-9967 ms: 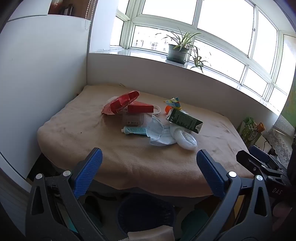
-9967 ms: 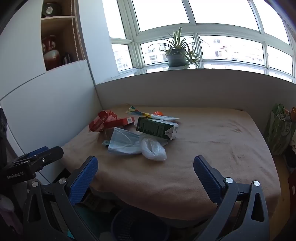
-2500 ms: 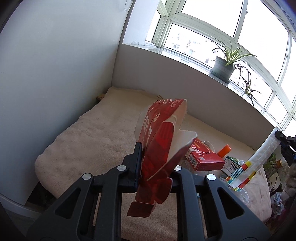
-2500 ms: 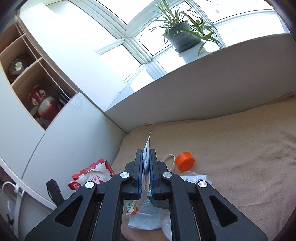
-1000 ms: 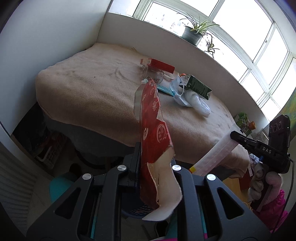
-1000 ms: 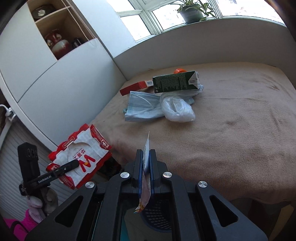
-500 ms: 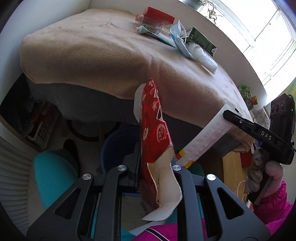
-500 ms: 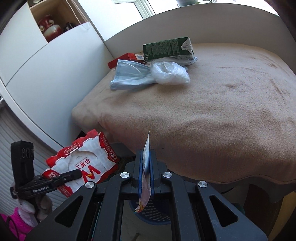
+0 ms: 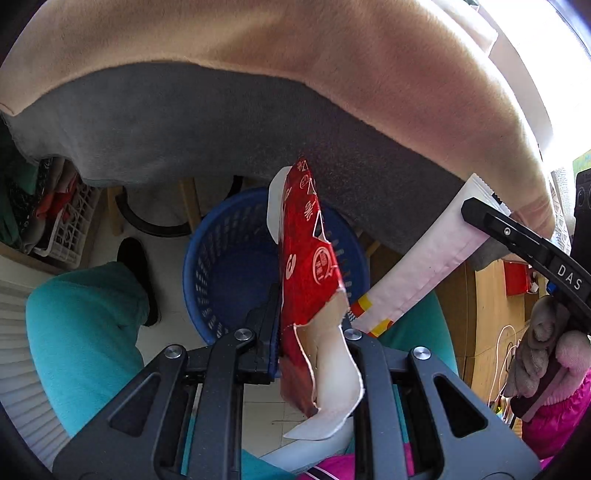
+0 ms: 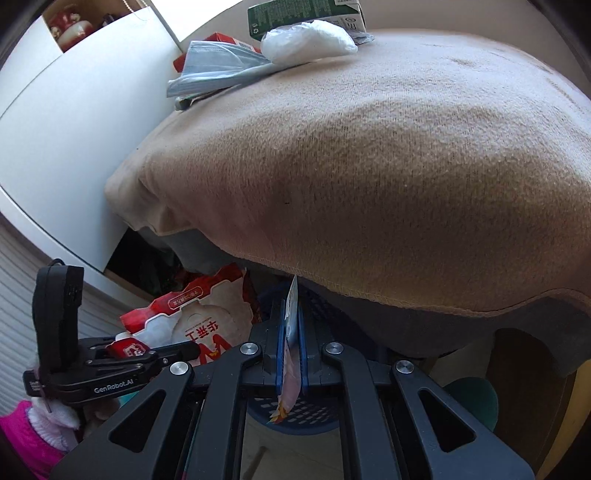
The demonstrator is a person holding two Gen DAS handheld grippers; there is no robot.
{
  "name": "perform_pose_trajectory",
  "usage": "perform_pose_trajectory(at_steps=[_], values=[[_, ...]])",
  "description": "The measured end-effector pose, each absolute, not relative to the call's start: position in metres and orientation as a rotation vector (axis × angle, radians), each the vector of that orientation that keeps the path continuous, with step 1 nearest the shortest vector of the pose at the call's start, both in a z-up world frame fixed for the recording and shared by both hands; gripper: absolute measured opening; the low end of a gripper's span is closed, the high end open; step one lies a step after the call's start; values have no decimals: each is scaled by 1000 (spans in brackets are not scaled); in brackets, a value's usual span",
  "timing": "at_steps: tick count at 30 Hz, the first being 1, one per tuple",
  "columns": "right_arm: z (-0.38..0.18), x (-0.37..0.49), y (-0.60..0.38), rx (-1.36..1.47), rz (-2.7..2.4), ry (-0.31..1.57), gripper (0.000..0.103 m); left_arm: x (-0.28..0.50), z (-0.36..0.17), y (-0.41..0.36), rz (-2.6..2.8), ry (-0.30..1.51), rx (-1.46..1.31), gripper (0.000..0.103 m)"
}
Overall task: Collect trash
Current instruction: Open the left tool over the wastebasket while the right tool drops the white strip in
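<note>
Trash hangs over the blue basket (image 9: 229,258); left gripper (image 9: 310,328) pinches the red wrapper (image 9: 306,258); right gripper (image 10: 290,343) pinches a white packet (image 10: 291,314); carton (image 10: 306,13), mask (image 10: 218,66) wait.

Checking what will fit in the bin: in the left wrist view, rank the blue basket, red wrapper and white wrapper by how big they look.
1. blue basket
2. red wrapper
3. white wrapper

The wrappers look close in size, and the red one is nearer the camera, so their order is unsure.

The red wrapper (image 9: 308,266) hid part of the blue basket (image 9: 221,266) from the left wrist camera, and the blanket's (image 10: 369,166) overhang covered the basket's far rim. In the right wrist view the green carton (image 10: 306,13) was cut off by the top edge, and the claw's frame masked most of the basket.
</note>
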State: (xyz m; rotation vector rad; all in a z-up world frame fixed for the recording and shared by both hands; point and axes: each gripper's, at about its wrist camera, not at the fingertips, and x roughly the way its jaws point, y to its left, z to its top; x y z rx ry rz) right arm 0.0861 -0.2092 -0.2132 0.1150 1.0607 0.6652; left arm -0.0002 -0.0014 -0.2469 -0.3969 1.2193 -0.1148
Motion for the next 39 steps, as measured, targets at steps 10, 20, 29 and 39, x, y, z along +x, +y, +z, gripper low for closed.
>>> perform_pose_trajectory(at_steps=[10, 20, 29, 39], values=[[-233, 90, -197, 97, 629, 1102, 6, 11, -271, -15, -94, 1263, -327, 14], [-239, 89, -185, 87, 626, 1133, 9, 18, -266, -24, -61, 1248, -290, 53], [-244, 89, -176, 87, 624, 1135, 45, 21, -264, -22, -54, 1238, -285, 59], [-232, 91, -180, 87, 642, 1108, 58, 19, -250, -15, -48, 1208, -296, 59]])
